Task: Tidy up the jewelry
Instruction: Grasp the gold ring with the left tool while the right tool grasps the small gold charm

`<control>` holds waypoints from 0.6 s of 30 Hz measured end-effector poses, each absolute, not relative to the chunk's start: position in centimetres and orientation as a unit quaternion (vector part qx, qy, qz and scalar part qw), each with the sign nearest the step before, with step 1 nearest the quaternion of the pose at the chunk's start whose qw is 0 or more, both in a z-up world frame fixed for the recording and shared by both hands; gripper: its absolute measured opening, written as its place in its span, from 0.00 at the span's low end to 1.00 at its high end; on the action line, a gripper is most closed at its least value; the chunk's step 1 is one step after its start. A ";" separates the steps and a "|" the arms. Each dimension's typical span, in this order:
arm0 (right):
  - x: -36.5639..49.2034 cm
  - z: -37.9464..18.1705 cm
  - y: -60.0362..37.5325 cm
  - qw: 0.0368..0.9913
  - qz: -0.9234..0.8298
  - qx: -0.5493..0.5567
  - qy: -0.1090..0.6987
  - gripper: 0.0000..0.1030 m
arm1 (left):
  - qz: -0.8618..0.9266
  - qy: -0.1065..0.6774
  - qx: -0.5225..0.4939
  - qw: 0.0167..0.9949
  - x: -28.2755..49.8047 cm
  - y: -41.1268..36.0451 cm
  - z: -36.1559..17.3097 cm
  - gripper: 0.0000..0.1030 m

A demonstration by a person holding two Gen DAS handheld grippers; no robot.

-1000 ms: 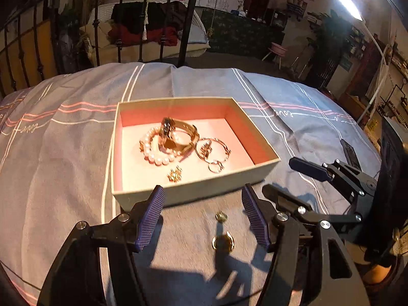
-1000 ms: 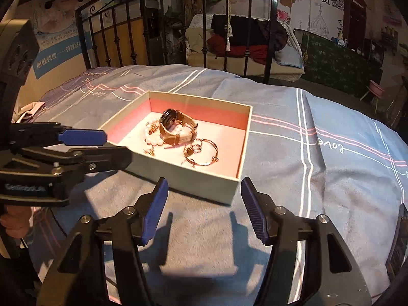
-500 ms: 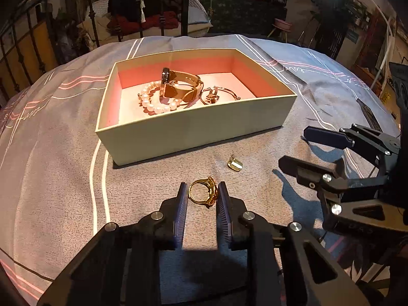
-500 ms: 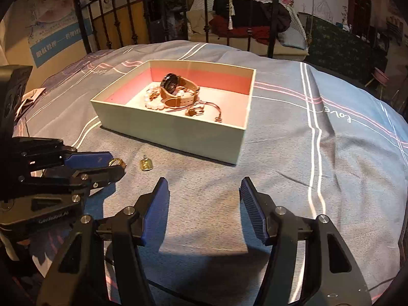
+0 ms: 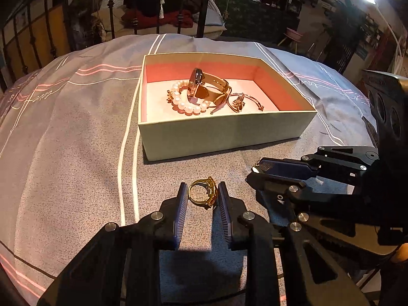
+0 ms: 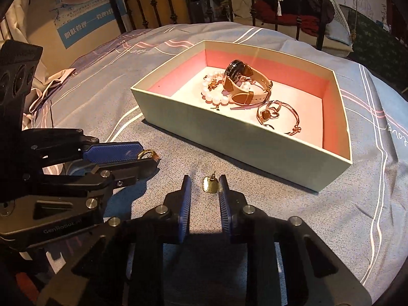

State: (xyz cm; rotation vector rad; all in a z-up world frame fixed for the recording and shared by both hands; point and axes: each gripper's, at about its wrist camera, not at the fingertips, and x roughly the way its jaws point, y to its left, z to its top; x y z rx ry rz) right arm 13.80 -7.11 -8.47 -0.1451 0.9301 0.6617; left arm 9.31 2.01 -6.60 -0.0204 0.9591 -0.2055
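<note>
Left gripper clenched on a gold ring above the woven bedspread. Right gripper nearly closed around a small gold earring; contact indeterminate. Pink-lined cardboard box just beyond.

Left tool clamped on gold ring just above grey bedspread, right tool just beside it with narrow jaws, open box beyond holding watch, pearl bracelet, bangle.

Left gripper pinched narrow; right gripper likewise (fingers near-closed).
</note>
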 end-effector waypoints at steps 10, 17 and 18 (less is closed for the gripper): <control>12.4 -7.8 -7.4 0.852 0.304 -0.076 0.419 0.05 | -0.103 0.460 -0.008 0.882 9.1 1.6 -6.4 0.23; 12.3 -7.7 -7.9 0.854 0.297 -0.073 0.421 0.05 | -0.105 0.461 -0.009 0.881 9.0 1.6 -6.4 0.23; 12.4 -7.8 -7.9 0.854 0.294 -0.073 0.424 0.05 | -0.104 0.461 -0.009 0.881 9.0 1.7 -6.4 0.23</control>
